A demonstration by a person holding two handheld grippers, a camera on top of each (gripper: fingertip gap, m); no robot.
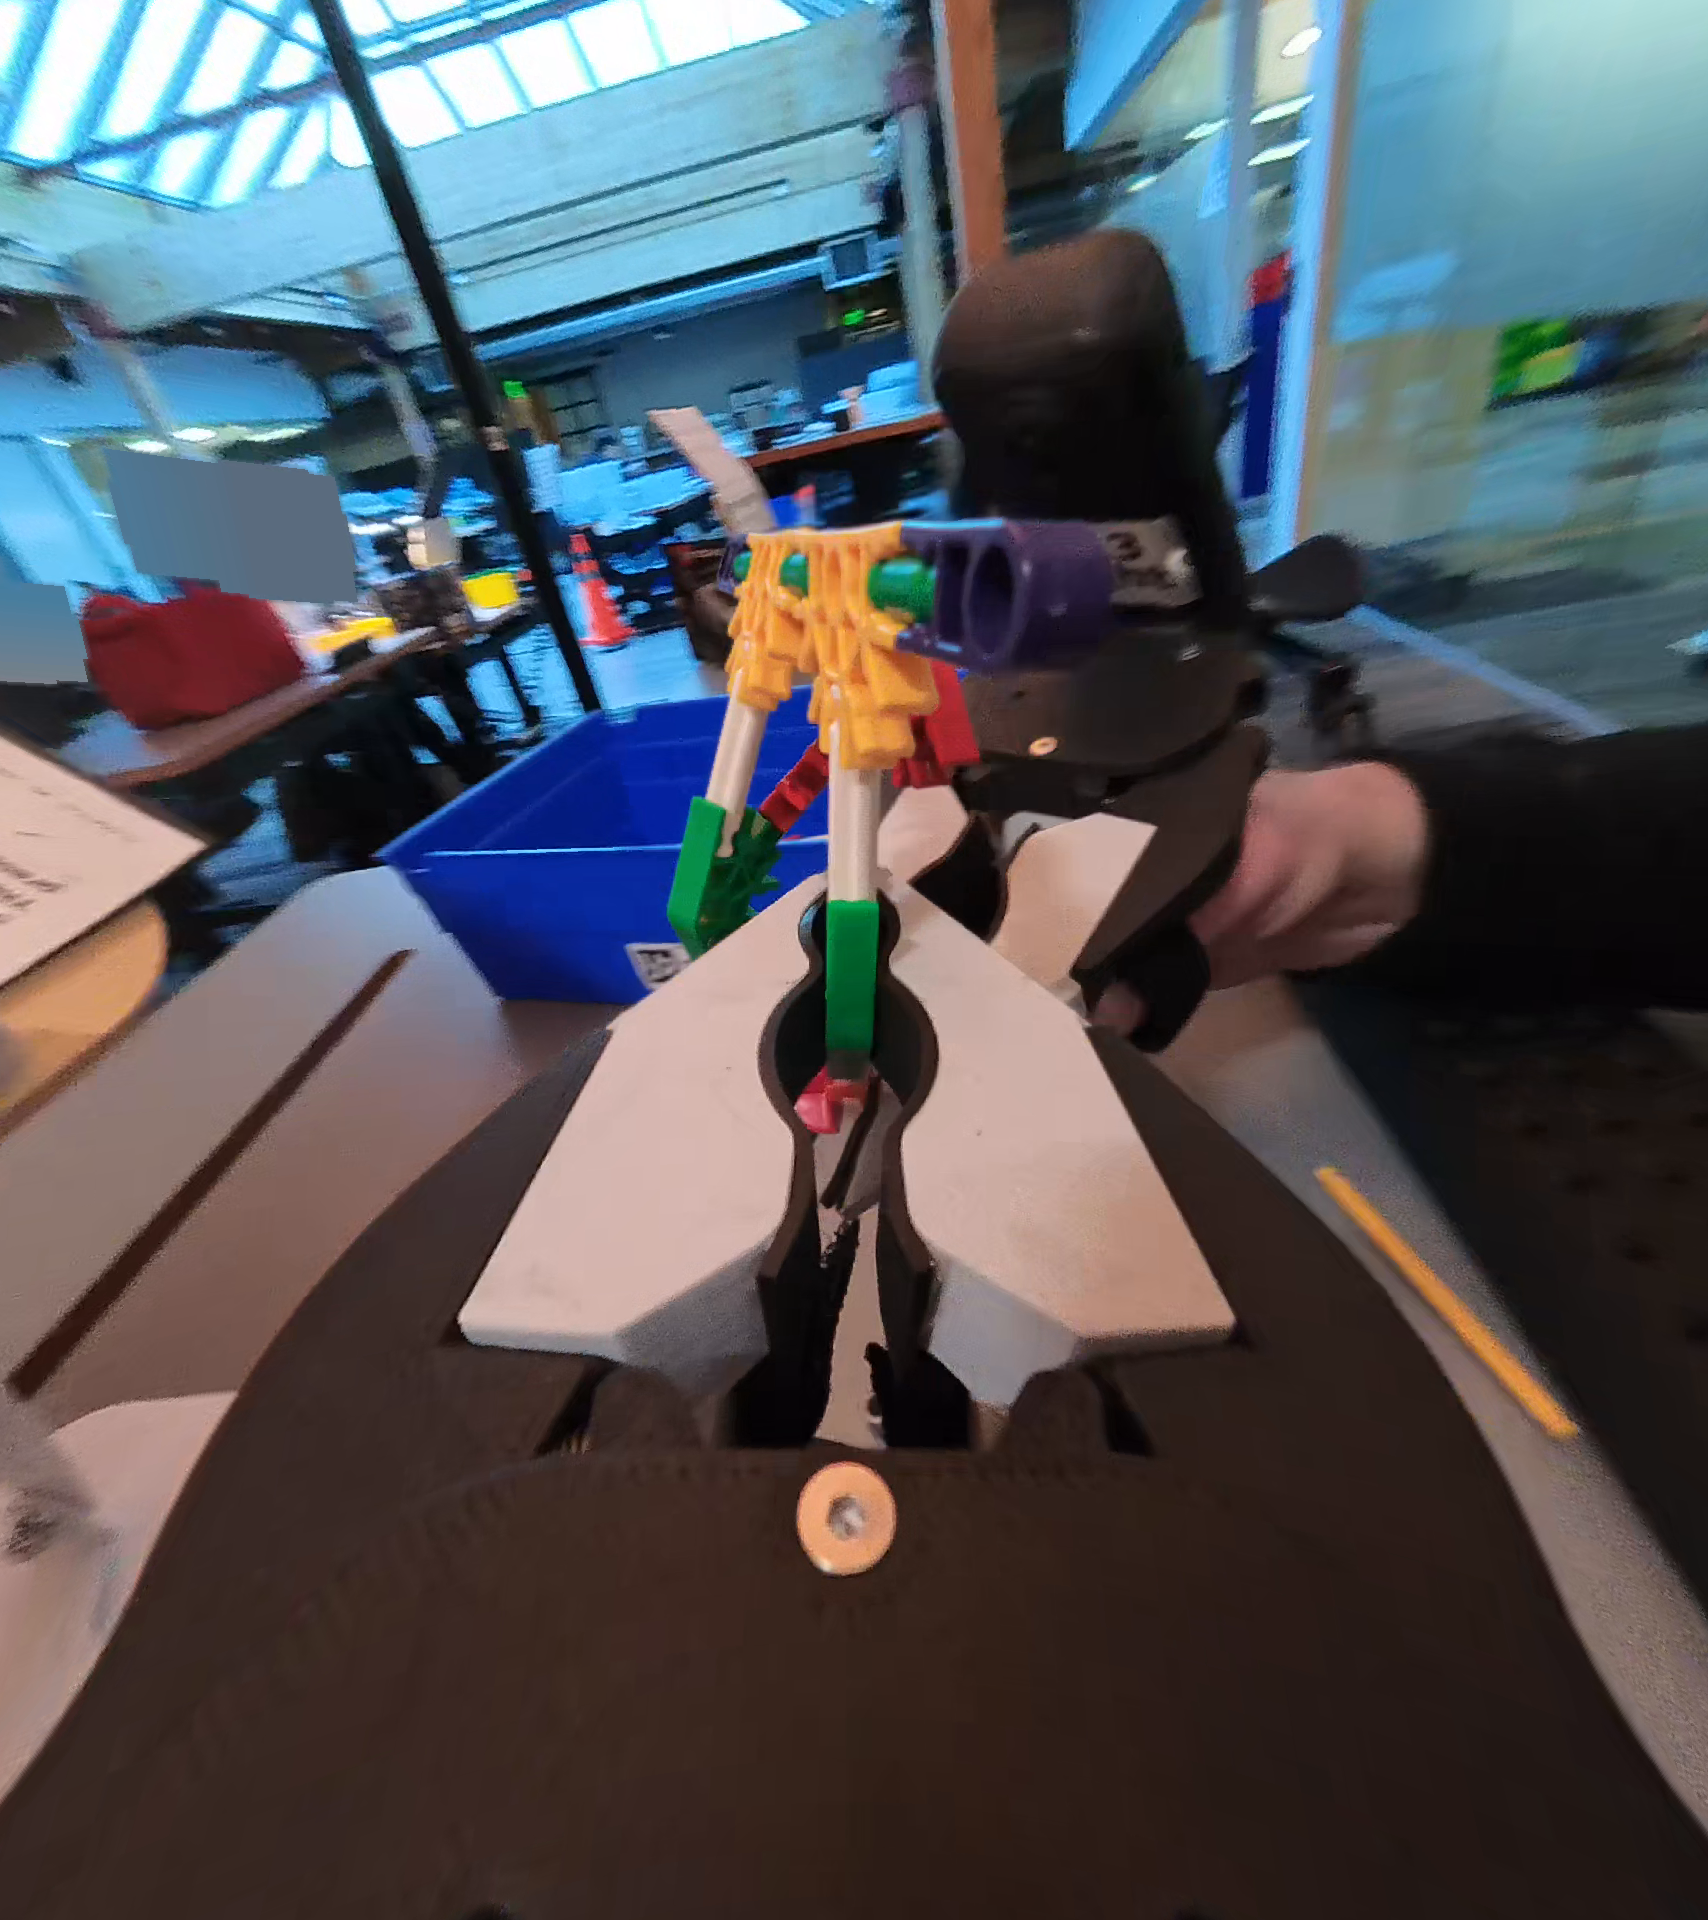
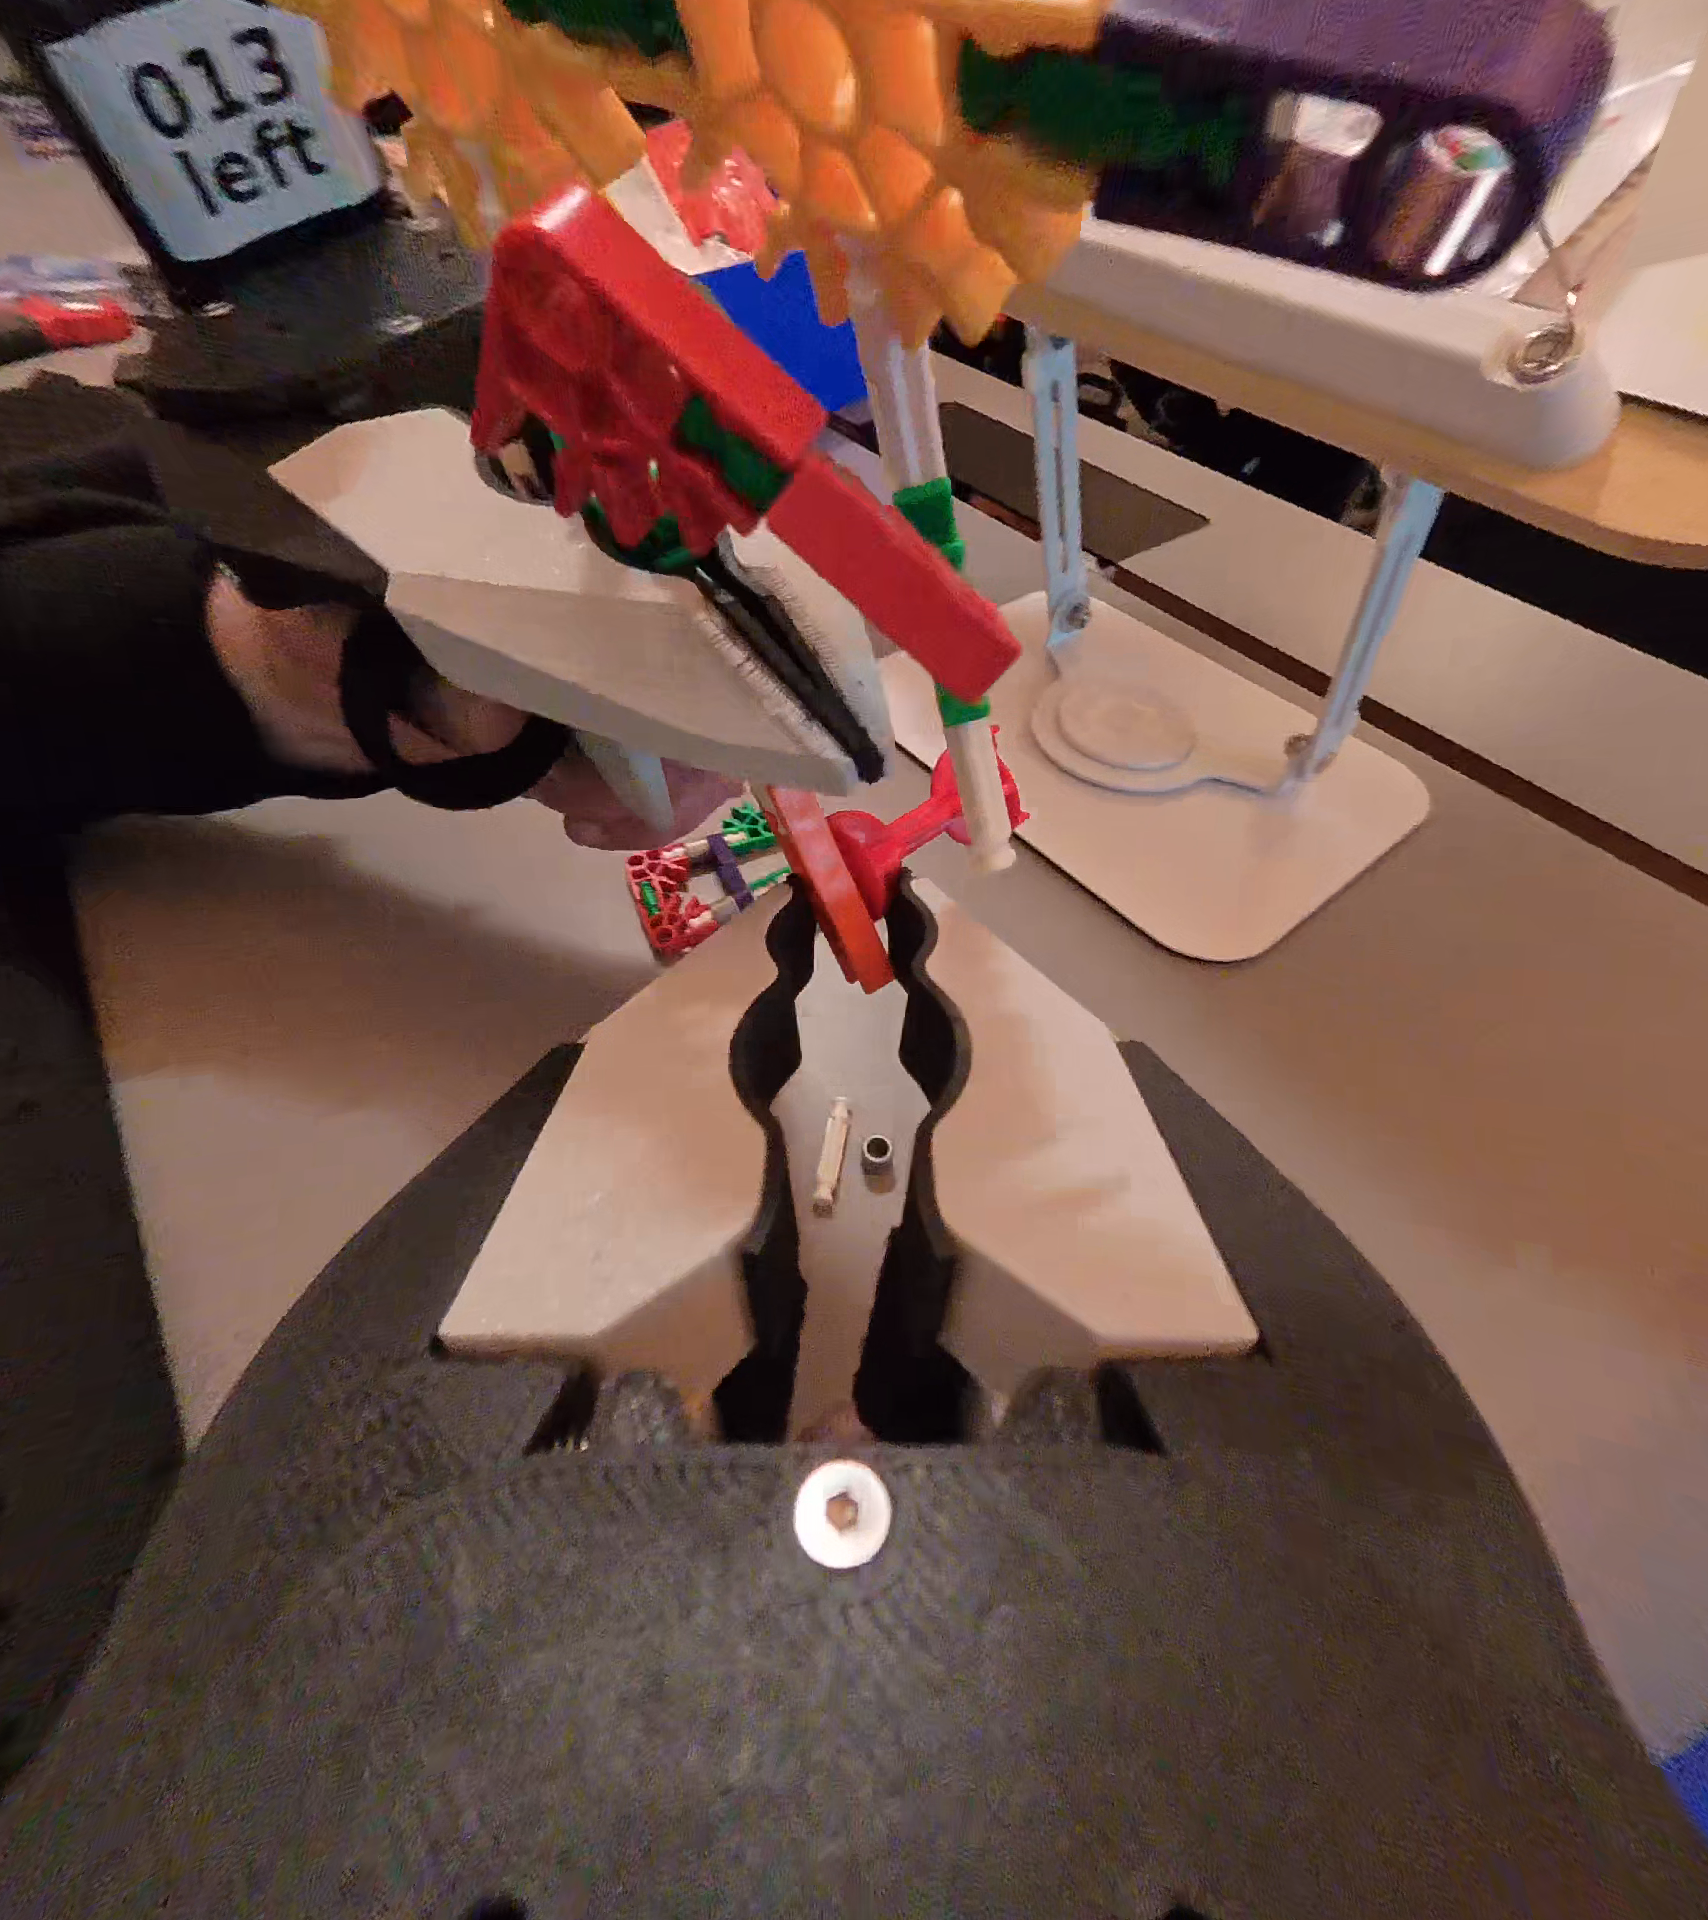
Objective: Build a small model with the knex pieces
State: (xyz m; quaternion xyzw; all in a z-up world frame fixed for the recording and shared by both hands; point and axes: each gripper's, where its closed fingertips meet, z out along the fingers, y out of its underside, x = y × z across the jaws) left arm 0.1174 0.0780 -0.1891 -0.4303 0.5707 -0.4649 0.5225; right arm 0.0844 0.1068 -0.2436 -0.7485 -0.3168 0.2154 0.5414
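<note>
The toy model (image 1: 834, 665), built of yellow, green, red and white rods and connectors, is held upright above the table (image 1: 330, 1049). Its green leg is clamped in the closed left gripper (image 1: 850, 925). A red disc (image 2: 834, 894) at its foot is pinched between the nearly closed right gripper (image 2: 855, 914), with a blue bin (image 1: 559, 831) behind.

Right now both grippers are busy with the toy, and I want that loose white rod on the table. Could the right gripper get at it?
Probably not yet. The white rod lies unblocked beneath the right gripper, but that gripper is shut on the red wheel piece of the toy.
</note>
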